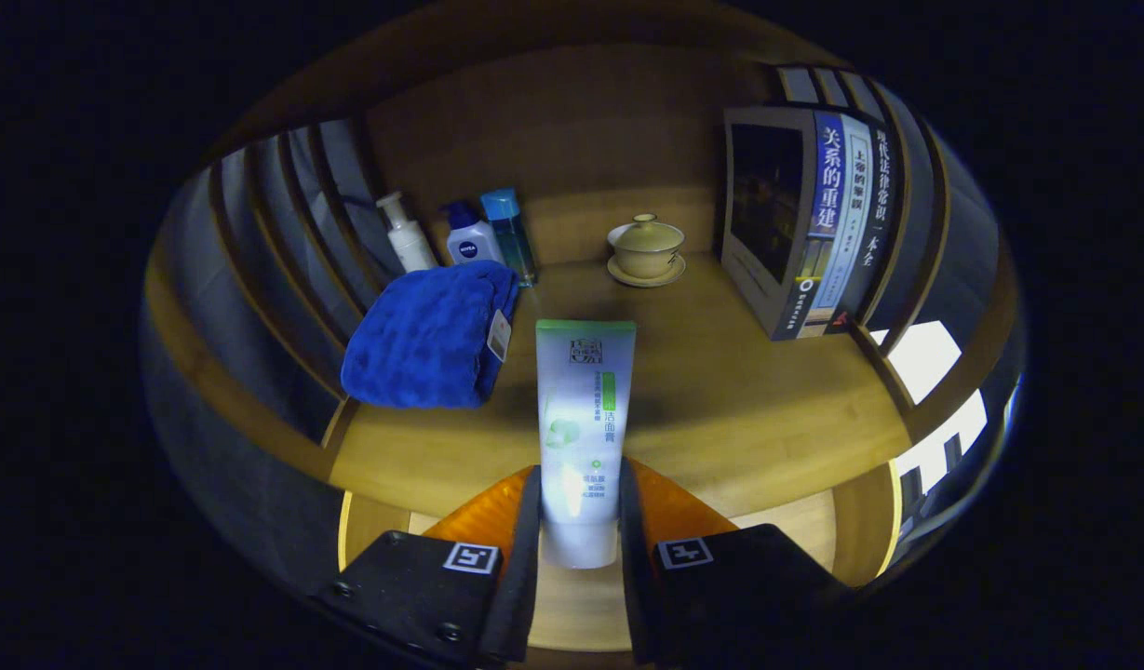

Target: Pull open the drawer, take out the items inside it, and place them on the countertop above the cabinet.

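A white tube with a green end [581,419] sticks forward from between my fingers, and my gripper [579,502] is shut on its lower part. The tube hangs just above the front of the wooden countertop [748,400], pointing toward the back wall. A folded blue towel [427,335] lies on the countertop to the left of the tube. Below my fingers a pale wooden surface [576,605] shows, lower than the countertop's front edge.
Behind the towel stand a white pump bottle [406,234], a white bottle with a blue cap [472,238] and a blue bottle [508,228]. A lidded cup on a saucer [646,249] sits at the back. Upright books [818,223] stand at the right. Slatted sides flank the countertop.
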